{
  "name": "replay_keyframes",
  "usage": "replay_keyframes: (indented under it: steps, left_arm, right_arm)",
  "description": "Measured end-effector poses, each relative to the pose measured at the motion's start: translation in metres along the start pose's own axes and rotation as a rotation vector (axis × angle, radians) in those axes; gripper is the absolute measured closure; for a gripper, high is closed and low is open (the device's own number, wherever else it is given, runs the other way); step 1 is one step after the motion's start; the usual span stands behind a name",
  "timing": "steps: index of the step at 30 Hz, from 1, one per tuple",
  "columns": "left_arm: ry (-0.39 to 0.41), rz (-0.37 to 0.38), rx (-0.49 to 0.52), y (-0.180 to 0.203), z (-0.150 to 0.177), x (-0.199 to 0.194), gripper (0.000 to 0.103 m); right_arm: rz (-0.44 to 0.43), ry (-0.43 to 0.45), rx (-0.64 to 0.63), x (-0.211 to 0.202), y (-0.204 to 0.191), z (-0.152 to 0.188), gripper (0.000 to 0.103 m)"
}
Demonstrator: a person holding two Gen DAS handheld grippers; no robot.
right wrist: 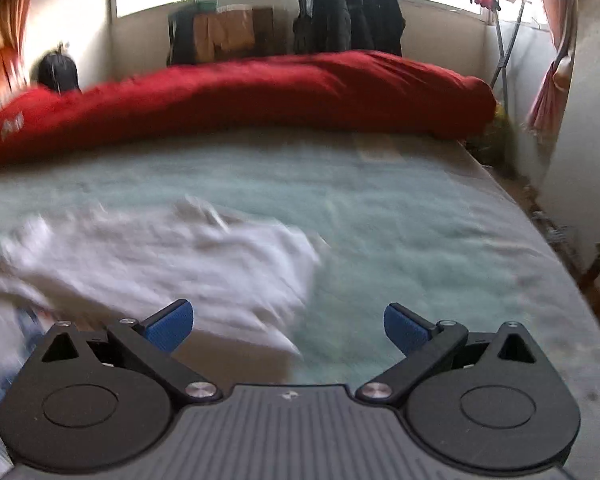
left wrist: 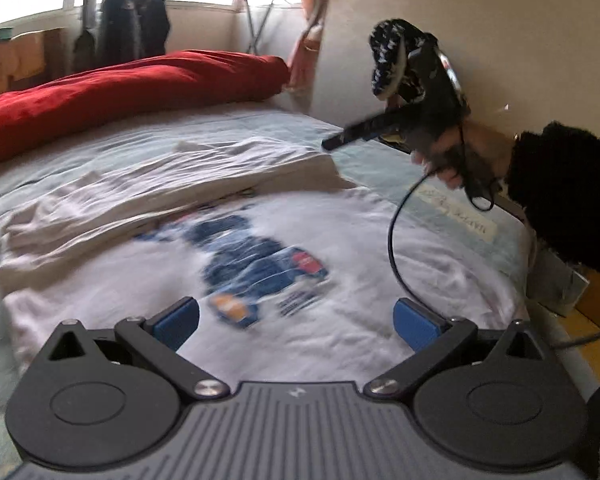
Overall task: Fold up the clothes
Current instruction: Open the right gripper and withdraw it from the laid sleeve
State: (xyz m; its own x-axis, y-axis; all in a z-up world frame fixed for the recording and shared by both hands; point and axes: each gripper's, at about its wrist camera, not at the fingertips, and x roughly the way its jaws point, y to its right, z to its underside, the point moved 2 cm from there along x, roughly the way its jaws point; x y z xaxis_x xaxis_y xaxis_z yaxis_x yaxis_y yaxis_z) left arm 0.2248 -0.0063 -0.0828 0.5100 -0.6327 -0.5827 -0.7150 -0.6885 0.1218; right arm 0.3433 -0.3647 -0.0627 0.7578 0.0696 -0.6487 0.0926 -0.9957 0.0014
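A white T-shirt [left wrist: 340, 248] with a blue print lies flat on the pale green bed sheet [left wrist: 384, 160]. Its far side is folded over toward the middle. My left gripper [left wrist: 296, 322] hovers open above the shirt's near hem, nothing between its blue pads. A hand [left wrist: 460, 152] in a black fuzzy sleeve holds my right gripper [left wrist: 334, 142] in the air above the shirt's far right corner. In the right wrist view, the right gripper [right wrist: 288, 326] is open and holds nothing, with the blurred shirt [right wrist: 160, 256] below and to its left.
A rolled red duvet [right wrist: 260, 92] lies across the far end of the bed. Behind it stands a drying rack [right wrist: 508, 40] hung with dark clothes [right wrist: 352, 16]. A wall [left wrist: 480, 20] and wooden floor [left wrist: 596, 304] border the bed's right edge. A black cable [left wrist: 392, 240] hangs over the shirt.
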Motion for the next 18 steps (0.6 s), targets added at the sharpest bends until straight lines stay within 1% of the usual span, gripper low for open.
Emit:
replay_keyframes:
  steps: [4,7,9,12,16,18]
  left_arm:
    - [-0.036,-0.022,-0.009,0.007,-0.013,0.017,0.001]
    - [-0.058,-0.037,-0.019,0.008,-0.023,0.027,0.001]
    - [-0.069,-0.052,-0.003,0.011,-0.028,0.031,0.001]
    - [-0.084,-0.061,0.014,0.017,-0.034,0.038,0.001]
    - [-0.100,-0.082,0.009,0.017,-0.038,0.043,0.001]
    - [-0.112,-0.094,-0.005,0.014,-0.038,0.045,0.001]
  right_arm:
    - [0.049,0.009,-0.086,0.012,-0.001,0.025,0.000]
    - [0.123,0.068,-0.131,0.026,-0.011,0.027,0.000]
    - [0.158,0.102,-0.129,0.032,-0.011,0.024,0.000]
    - [0.236,0.112,-0.116,0.038,-0.005,0.021,0.000]
    - [0.263,0.095,-0.085,0.034,0.013,0.031,0.000]
    - [0.236,0.073,-0.053,0.031,0.019,0.037,0.000]
